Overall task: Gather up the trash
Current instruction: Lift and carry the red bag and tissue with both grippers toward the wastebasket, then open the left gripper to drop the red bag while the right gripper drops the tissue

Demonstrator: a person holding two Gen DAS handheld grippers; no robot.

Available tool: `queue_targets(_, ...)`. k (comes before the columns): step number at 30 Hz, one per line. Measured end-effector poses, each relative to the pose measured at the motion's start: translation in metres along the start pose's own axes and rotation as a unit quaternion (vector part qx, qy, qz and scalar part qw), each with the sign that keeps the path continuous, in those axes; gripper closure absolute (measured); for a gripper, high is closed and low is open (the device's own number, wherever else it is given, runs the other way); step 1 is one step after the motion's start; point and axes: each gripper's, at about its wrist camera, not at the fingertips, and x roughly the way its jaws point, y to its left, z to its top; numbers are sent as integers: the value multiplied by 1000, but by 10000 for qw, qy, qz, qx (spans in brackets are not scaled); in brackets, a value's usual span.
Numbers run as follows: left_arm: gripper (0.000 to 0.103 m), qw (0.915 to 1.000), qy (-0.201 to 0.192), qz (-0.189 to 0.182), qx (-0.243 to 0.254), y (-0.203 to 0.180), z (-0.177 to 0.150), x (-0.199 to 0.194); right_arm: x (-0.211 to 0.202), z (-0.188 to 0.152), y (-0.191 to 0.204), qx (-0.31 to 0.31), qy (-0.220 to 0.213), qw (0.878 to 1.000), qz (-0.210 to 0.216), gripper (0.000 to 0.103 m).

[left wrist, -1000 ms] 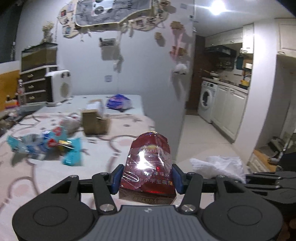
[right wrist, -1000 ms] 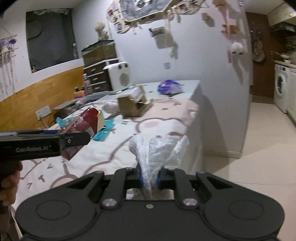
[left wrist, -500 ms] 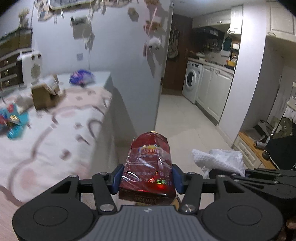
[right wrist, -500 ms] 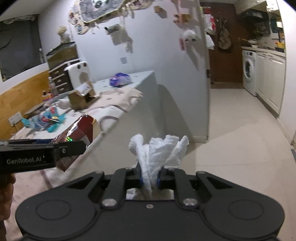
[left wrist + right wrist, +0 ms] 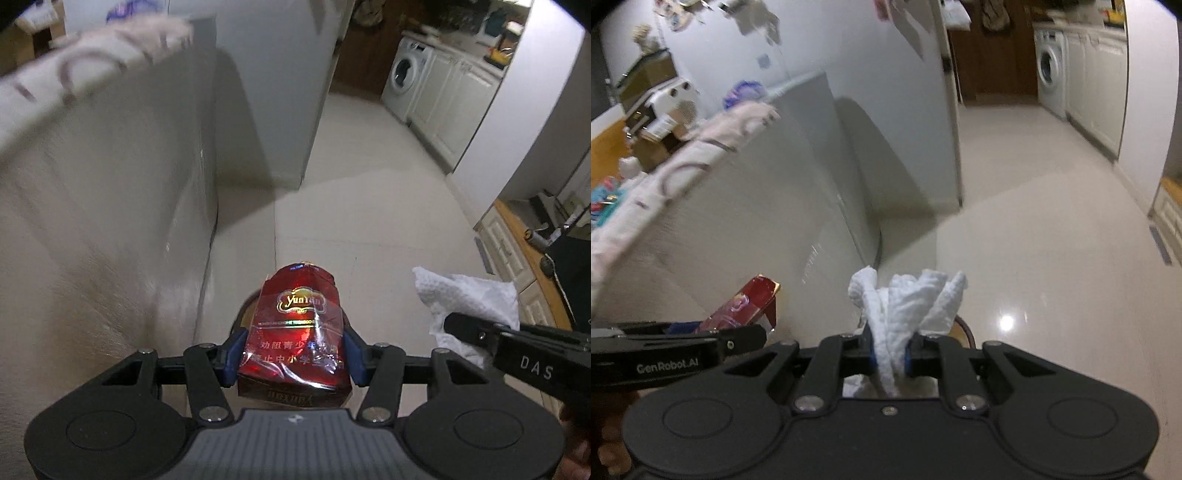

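My left gripper point(image 5: 293, 354) is shut on a red cigarette pack point(image 5: 299, 325) in crinkled clear wrap. It holds it in the air beside the table, above a round brown rim point(image 5: 244, 314) that is mostly hidden behind the pack. My right gripper point(image 5: 890, 354) is shut on a crumpled white paper towel point(image 5: 905, 306). The towel also shows at the right of the left wrist view point(image 5: 469, 299), and the pack at the left of the right wrist view point(image 5: 742, 306). A dark curved rim point(image 5: 964, 328) shows just behind the towel.
The draped table point(image 5: 92, 184) rises at the left, with a cardboard box point(image 5: 661, 136), a purple bag point(image 5: 744, 90) and blue wrappers point(image 5: 602, 199) on top. Pale tiled floor point(image 5: 369, 192) stretches ahead to a washing machine point(image 5: 404, 74) and white cabinets point(image 5: 454, 92).
Both grippers have swung right and tilted down, away from the table top toward the floor beside it. Each still holds its item.
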Motion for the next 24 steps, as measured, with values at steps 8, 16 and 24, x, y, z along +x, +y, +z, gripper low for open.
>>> queue_targets(8, 49, 9934, 971, -228, -572, 4, 15, 121, 96, 5, -38, 444, 619, 9971, -36, 88)
queue_targets(16, 48, 9883, 1438, -71, -498, 16, 21, 216, 178, -3, -71, 1028, 1181, 9876, -115, 86)
queue_targets(24, 33, 9840, 1629, -136, -705, 42, 12, 254, 236, -11, -83, 1509, 1454, 9778, -84, 84)
